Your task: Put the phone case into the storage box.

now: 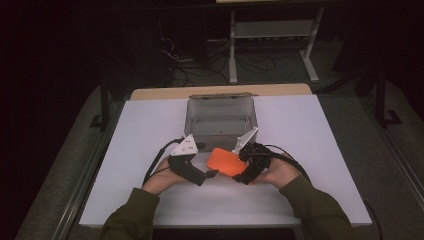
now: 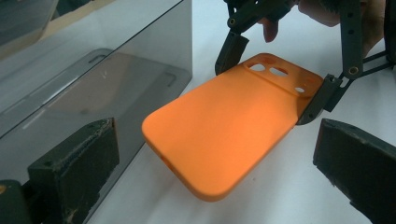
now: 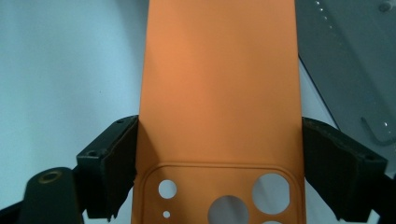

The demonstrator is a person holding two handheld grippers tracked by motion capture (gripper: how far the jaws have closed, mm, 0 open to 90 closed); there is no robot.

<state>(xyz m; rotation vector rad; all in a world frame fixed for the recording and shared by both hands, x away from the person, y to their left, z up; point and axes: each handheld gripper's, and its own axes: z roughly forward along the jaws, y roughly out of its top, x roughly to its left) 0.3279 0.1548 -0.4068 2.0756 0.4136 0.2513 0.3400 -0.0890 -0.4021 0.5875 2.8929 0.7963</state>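
Observation:
An orange phone case [image 1: 224, 161] hangs just above the white table [image 1: 150, 125], in front of a grey translucent box [image 1: 221, 117]. My right gripper [image 1: 244, 167] is shut on the case across its width at the end with the camera holes. Its pads [image 3: 116, 158] press both long edges of the case [image 3: 219, 84]. My left gripper [image 1: 212, 173] is open at the case's plain rounded end. Its jaws stand wide to either side of that end without touching the case [image 2: 229, 126]. Farther off, the right gripper [image 2: 278, 74] clamps the case.
The grey box [image 2: 93, 84] stands close on the left of the left gripper view, its wall near the case. It appears at the right edge of the right gripper view [image 3: 350, 70]. The person's hands and green sleeves [image 1: 310, 210] rest at the table's front edge.

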